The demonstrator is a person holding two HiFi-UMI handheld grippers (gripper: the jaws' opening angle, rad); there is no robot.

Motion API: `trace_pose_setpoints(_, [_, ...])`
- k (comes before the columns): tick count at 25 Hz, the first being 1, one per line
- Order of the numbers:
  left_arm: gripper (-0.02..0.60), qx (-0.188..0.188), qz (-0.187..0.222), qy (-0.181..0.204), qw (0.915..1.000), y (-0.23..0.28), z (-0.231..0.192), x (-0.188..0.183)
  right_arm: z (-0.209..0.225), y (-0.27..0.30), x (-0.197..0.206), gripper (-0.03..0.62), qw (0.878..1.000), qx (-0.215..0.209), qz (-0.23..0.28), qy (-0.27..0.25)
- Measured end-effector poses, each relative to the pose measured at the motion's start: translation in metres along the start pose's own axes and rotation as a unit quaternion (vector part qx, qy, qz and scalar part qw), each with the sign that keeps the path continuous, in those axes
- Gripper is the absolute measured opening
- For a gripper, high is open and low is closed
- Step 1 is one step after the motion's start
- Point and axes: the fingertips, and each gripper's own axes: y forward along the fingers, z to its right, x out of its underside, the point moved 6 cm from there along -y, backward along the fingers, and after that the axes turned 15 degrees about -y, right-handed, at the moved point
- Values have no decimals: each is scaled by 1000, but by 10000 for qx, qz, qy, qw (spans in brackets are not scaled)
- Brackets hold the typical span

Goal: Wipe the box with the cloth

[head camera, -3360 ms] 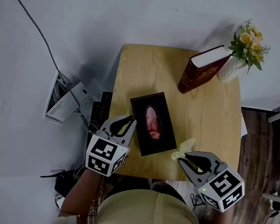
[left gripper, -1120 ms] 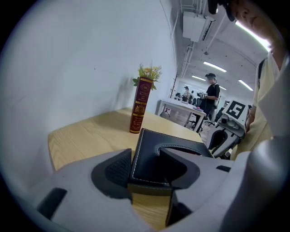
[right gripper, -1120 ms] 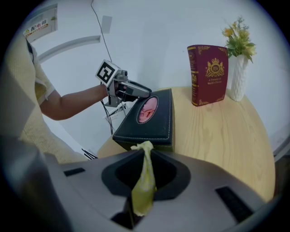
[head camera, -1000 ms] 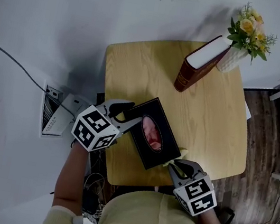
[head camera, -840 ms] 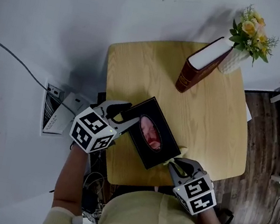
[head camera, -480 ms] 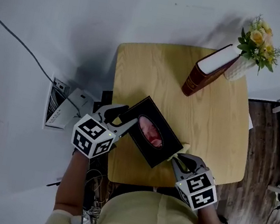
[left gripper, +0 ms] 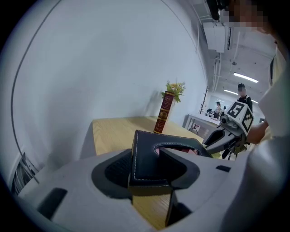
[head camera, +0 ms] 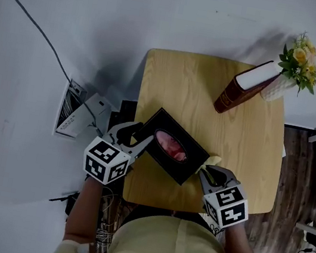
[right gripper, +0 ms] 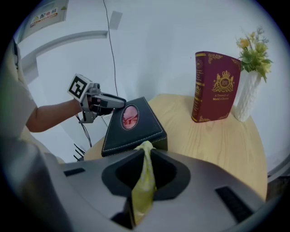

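A black leather tissue box (head camera: 172, 146) with an oval opening lies askew near the wooden table's (head camera: 207, 89) front left. My left gripper (head camera: 138, 142) is shut on the box's left corner; in the left gripper view the box (left gripper: 152, 156) sits clamped between the jaws of that gripper (left gripper: 149, 174). My right gripper (head camera: 210, 173) is shut on a yellow cloth (head camera: 212, 161), which touches the box's right end. In the right gripper view the cloth (right gripper: 144, 181) hangs between the jaws, its tip at the box's (right gripper: 131, 122) near edge.
A dark red book (head camera: 246, 90) stands at the table's far right, leaning by a white vase of yellow flowers (head camera: 292, 71). On the floor to the left lie a white device (head camera: 79, 112) and cables. A person stands far off in the left gripper view.
The left gripper has closed on the box's corner and swung the box round. The right gripper has brought the cloth up against the box's right end.
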Motion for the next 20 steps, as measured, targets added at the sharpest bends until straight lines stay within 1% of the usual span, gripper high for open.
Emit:
trace_pose_setpoints(4, [204, -147, 160, -116, 9997, -7, 2, 7, 13, 3, -4, 55, 9999, 136, 40, -15])
trace_pose_setpoints(8, [204, -222, 214, -183, 9994, -12, 3, 12, 28, 7, -9, 55, 9995, 290, 97, -34])
trace_pose_setpoints(14, [204, -378, 381, -338, 9980, -18, 7, 20, 51, 15, -19, 55, 9984, 460, 296, 166])
trace_pose_setpoints(20, [204, -487, 530, -475, 9963, -22, 9, 26, 66, 25, -31, 55, 9970, 613, 418, 218])
